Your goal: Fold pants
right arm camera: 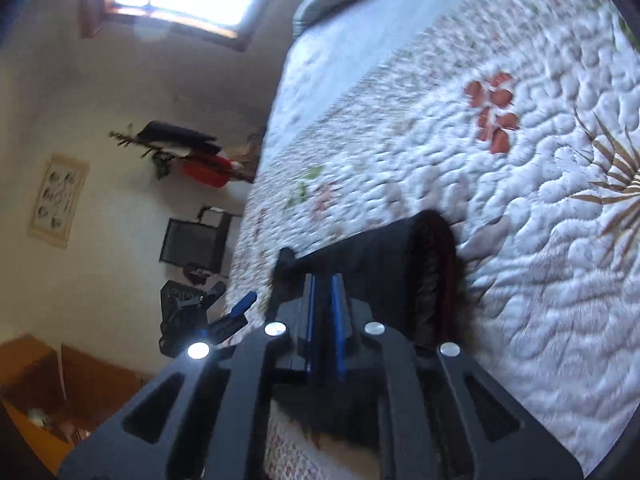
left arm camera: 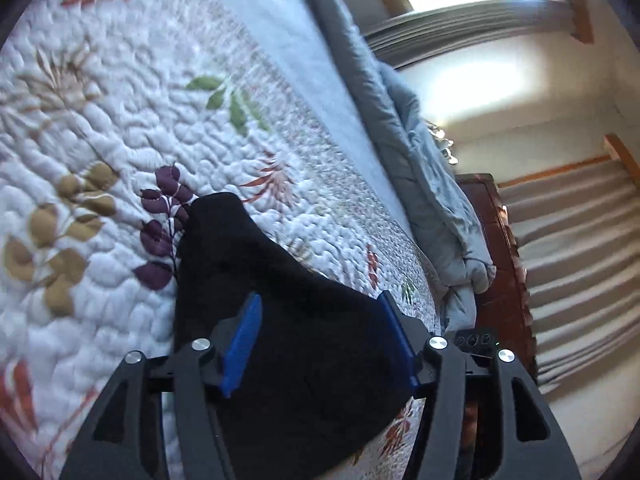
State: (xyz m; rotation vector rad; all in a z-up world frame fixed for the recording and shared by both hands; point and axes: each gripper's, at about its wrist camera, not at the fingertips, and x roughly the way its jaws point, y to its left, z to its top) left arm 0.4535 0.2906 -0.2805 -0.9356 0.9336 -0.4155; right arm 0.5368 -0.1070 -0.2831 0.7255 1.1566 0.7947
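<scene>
Gathering black fabric pants (left arm camera: pixel 280 320) off white floral quilted bed (left arm camera: pixel 120 120). Right gripper (right arm camera: pixel 324 292) pinching a dark fold; left gripper (left arm camera: pixel 320 312) spread wide, straddling cloth, unclamped. Next: closing left, lifting evenly.

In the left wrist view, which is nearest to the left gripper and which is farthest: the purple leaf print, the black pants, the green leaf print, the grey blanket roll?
From the left gripper:
1. Black pants, between its fingers.
2. Purple leaf print, just left of the pants.
3. Green leaf print, further up the quilt.
4. Grey blanket roll, along the quilt's far right edge.
</scene>
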